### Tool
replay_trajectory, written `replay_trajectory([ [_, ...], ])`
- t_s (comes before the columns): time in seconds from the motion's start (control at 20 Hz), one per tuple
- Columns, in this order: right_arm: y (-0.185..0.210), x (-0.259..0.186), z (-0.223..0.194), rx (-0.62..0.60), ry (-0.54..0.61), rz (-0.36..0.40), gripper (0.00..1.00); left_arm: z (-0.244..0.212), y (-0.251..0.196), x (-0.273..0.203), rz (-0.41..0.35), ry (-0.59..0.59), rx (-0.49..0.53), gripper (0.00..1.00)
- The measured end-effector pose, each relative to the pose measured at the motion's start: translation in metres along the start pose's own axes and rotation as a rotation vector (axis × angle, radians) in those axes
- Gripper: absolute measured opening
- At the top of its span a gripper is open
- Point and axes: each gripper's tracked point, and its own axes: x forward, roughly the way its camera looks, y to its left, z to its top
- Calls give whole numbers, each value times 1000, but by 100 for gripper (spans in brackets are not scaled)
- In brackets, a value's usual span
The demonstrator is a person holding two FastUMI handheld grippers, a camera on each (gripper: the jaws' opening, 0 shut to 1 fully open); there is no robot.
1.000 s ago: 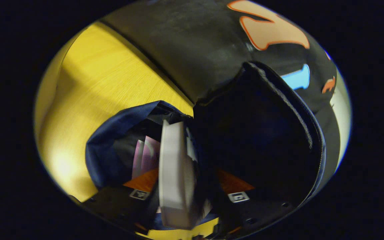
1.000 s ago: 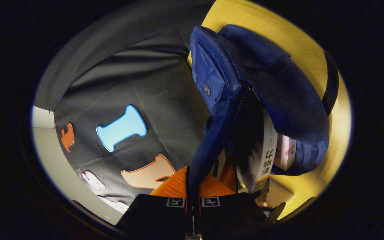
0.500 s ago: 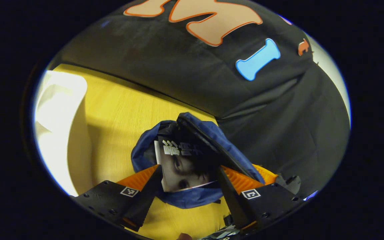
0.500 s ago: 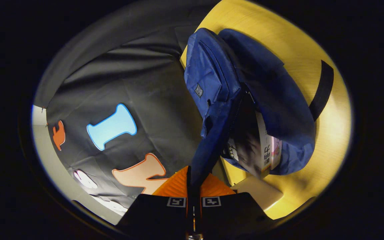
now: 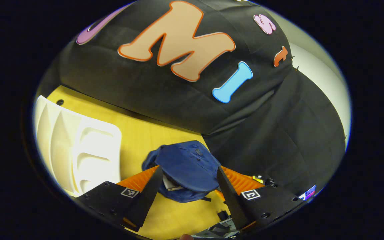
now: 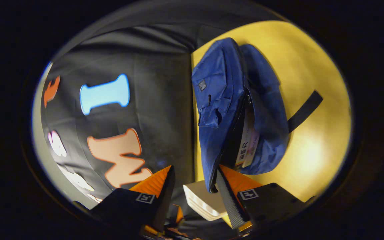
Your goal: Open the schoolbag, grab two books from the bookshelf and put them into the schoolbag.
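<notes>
The blue schoolbag [image 5: 188, 163] lies on the yellow table [image 5: 142, 133], and a pale book edge [image 5: 171, 184] peeks from its mouth. My left gripper [image 5: 188, 175] hovers open above and apart from the bag, holding nothing. In the right gripper view the schoolbag [image 6: 222, 96] gapes along its zip, with two books [image 6: 247, 146] standing inside. My right gripper [image 6: 195, 170] is open, and the bag's flap edge hangs right beside one of its fingers [image 6: 227, 196].
A white ridged bookshelf [image 5: 78, 146] lies on the table left of the bag, and the bookshelf [image 6: 202, 201] also sits below the bag's mouth. A black strap [image 6: 303, 108] trails from the bag across the table [image 6: 312, 150]. The black cloth wall stands close behind.
My left gripper has let go of the book inside the bag and pulled back. The right gripper, shut on the flap before, has opened, and the flap has sagged.
</notes>
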Motion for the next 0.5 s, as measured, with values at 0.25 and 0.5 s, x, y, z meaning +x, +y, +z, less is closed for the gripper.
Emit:
replay_trajectory([
  [0.25, 52, -48, -19, -289, -134, 68, 88, 22, 41, -57, 136, -92, 83, 95],
  [0.5, 94, -84, -52, -676, -292, 122, 98, 61, 67, -111, 264, -225, 249, 95],
])
